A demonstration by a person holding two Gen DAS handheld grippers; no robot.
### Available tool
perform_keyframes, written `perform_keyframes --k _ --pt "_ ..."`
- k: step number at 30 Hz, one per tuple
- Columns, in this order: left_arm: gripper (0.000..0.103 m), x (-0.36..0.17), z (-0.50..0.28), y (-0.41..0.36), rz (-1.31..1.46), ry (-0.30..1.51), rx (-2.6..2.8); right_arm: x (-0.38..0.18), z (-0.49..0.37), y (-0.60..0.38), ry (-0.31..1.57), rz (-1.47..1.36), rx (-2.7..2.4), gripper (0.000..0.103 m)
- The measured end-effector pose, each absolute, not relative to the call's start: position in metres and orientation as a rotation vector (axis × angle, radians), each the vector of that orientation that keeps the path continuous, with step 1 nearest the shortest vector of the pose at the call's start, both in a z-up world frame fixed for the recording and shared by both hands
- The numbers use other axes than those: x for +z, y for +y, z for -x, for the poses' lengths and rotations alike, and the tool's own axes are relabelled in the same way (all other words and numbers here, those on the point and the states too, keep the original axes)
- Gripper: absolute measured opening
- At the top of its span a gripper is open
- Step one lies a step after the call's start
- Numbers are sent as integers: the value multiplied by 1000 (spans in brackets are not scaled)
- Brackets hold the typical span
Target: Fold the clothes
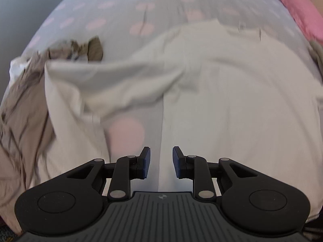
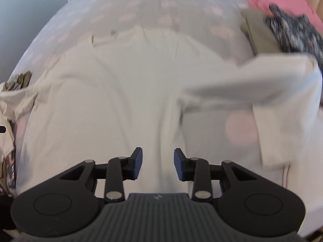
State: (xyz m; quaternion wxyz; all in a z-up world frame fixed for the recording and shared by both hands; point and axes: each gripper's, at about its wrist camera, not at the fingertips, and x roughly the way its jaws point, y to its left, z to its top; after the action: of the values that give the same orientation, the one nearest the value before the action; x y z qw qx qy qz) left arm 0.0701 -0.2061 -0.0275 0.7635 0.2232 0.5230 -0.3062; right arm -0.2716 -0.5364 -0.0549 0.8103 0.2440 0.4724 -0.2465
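A cream long-sleeved shirt (image 1: pixel 232 92) lies spread flat on the bed, its left sleeve (image 1: pixel 84 84) stretched out to the left. In the right wrist view the same shirt (image 2: pixel 113 100) fills the middle, its right sleeve (image 2: pixel 252 84) stretched out to the right. My left gripper (image 1: pixel 161 162) is open and empty, hovering over the shirt's left side edge. My right gripper (image 2: pixel 158 164) is open and empty above the shirt's lower body. Both views are blurred.
The bed has a grey cover with pink dots (image 1: pixel 113 6). A heap of beige and brown clothes (image 1: pixel 22 100) lies at the left. A folded olive garment (image 2: pixel 260 34) and a dark patterned one (image 2: pixel 296 32) lie at the right. A pink pillow (image 1: pixel 300 10) is at the far right.
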Motion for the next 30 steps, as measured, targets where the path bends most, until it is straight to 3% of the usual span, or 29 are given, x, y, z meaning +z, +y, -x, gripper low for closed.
perform_keyframes --k 8,16,26,27,28,29,30 --pt "22 -56 -152 -279 -499 1017 -644 -68 204 -622 964 -359 -583 35" --pt "22 -115 -227 -342 -497 1004 -694 -104 145 -697 919 -408 -577 36" --pt "23 -153 -258 -371 -419 961 -816 -148 90 -761 892 -451 -544 36" --pt "22 -154 -258 -369 -406 958 -824 -153 88 -761 895 -451 -535 32" --pt "22 -154 -258 -366 -389 953 -832 -157 87 -760 899 -451 -526 20" --pt "22 -153 -258 -363 -372 948 -836 -161 85 -759 903 -452 -517 16" --pt "15 -153 -256 -362 -357 942 -841 -166 83 -759 907 -452 -507 8"
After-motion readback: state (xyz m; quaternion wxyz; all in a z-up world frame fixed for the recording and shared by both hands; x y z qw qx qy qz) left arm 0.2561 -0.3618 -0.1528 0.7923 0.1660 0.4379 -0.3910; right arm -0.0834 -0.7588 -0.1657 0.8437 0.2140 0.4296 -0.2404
